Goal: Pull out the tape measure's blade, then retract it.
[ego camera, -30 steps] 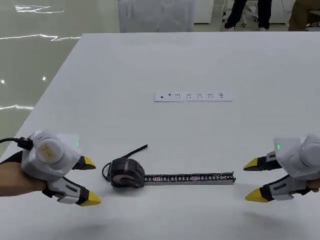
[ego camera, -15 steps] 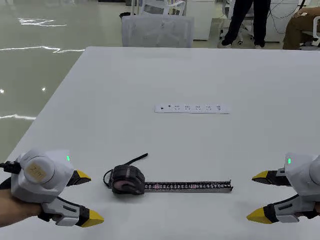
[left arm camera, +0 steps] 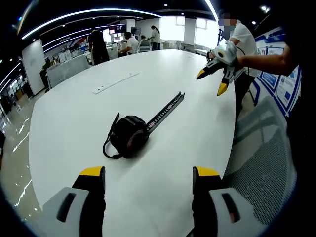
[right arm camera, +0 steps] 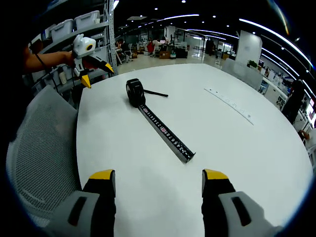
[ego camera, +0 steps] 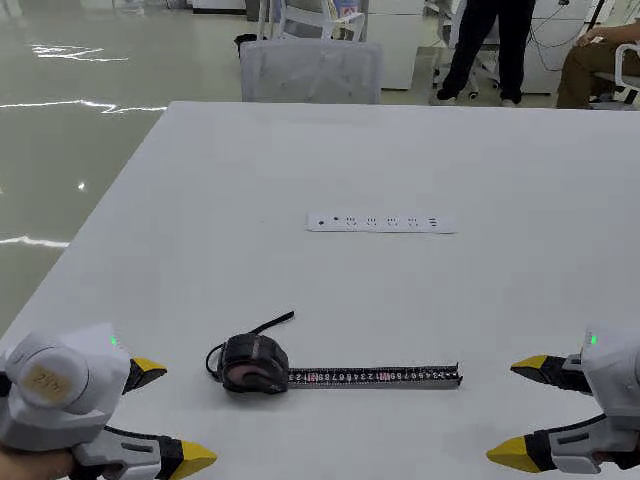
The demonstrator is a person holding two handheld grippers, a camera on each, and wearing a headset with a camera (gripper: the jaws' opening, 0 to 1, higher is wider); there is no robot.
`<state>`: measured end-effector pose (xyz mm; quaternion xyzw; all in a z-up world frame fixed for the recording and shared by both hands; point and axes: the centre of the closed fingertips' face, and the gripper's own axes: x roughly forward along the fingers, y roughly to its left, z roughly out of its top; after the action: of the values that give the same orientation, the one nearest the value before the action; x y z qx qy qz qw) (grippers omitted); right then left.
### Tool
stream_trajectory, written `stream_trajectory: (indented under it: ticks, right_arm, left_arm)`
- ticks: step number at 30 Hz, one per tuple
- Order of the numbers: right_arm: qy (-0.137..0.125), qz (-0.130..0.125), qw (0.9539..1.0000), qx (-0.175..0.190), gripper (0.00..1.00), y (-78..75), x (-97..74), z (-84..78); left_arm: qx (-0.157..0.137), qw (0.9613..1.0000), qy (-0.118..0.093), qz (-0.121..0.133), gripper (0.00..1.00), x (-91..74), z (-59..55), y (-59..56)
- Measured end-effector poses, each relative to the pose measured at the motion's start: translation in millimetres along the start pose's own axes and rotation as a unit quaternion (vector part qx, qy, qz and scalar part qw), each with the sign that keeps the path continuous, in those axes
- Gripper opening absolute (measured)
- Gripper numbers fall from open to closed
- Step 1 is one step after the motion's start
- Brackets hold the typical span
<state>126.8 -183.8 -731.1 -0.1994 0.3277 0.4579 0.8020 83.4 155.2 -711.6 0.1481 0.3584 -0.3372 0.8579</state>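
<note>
Holding nothing, the left hand-held gripper point(ego camera: 172, 415) is seen with jaws spread, low and left of the tape measure case point(ego camera: 253, 362), near it but not touching. The right hand-held gripper point(ego camera: 515, 410) is likewise released and empty, just right of the blade's hook end point(ego camera: 458, 375), apart from it.

The case lies on its side on the white worktop point(ego camera: 400, 140), with its black strap point(ego camera: 270, 325) trailing up and to the right behind it. The blade point(ego camera: 375, 377) is laid flat from the case toward the right gripper, pulled out partway. A power strip point(ego camera: 380, 222) lies well apart, further back.

Pull-out is judged done and retraction is judged the step in hand. The blade lies extended with no gripper on it, so a lock or friction is probably holding it; the lock itself cannot be made out.

For a clean retract:
- The case should be pinned by the left gripper across its body, clear of the strap and the blade mouth.
- The hook end should be pinched by the right gripper and the blade fed back in line with the case, not let snap.
- Lifting or twisting the blade is to be avoided, since a kink or a case spin is likely otherwise.
</note>
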Motion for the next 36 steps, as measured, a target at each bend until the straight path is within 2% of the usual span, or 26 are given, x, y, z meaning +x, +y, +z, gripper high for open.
stream_trajectory:
  ticks: [5, 8, 10, 17, 19, 26, 31, 36]
  right_arm:
    - [-0.009, -0.017, 0.9998, 0.011, 0.76, 4.9, -4.0, -0.8]
    - [-0.014, -0.026, 0.9995, 0.014, 0.79, 8.4, -4.1, -0.9]
    - [-0.02, -0.032, 0.9992, 0.011, 0.82, 14.9, -7.3, 6.0]
    - [-0.032, -0.046, 0.9983, 0.019, 0.86, 20.8, -12.4, 13.2]
    - [-0.039, -0.052, 0.9975, 0.027, 0.87, 20.7, -14.5, 15.5]
    - [-0.052, -0.064, 0.9957, 0.042, 0.91, 31.2, -18.3, 21.3]
    - [-0.058, -0.079, 0.9938, 0.052, 0.95, 28.2, -16.9, 17.6]
    - [-0.064, -0.087, 0.9922, 0.063, 0.97, 30.1, -18.0, 17.5]
  left_arm:
    - [-0.011, 0.9998, -0.008, 0.012, 0.72, -4.1, 2.2, -12.4]
    - [-0.012, 0.9997, -0.014, 0.017, 0.74, -4.6, 1.3, -14.5]
    - [-0.012, 0.9996, -0.017, 0.02, 0.75, -5.5, 2.3, -15.8]
    - [-0.01, 0.9989, -0.027, 0.038, 0.78, -10.8, 8.3, -18.7]
    - [-0.01, 0.9985, -0.031, 0.044, 0.79, -11.4, 7.8, -15.8]
    - [-0.012, 0.9978, -0.042, 0.05, 0.81, -11.3, 14.5, -17.0]
    - [-0.018, 0.9973, -0.048, 0.052, 0.83, -11.4, 18.0, -21.1]
    - [-0.023, 0.9965, -0.057, 0.056, 0.85, -9.9, 16.8, -19.4]
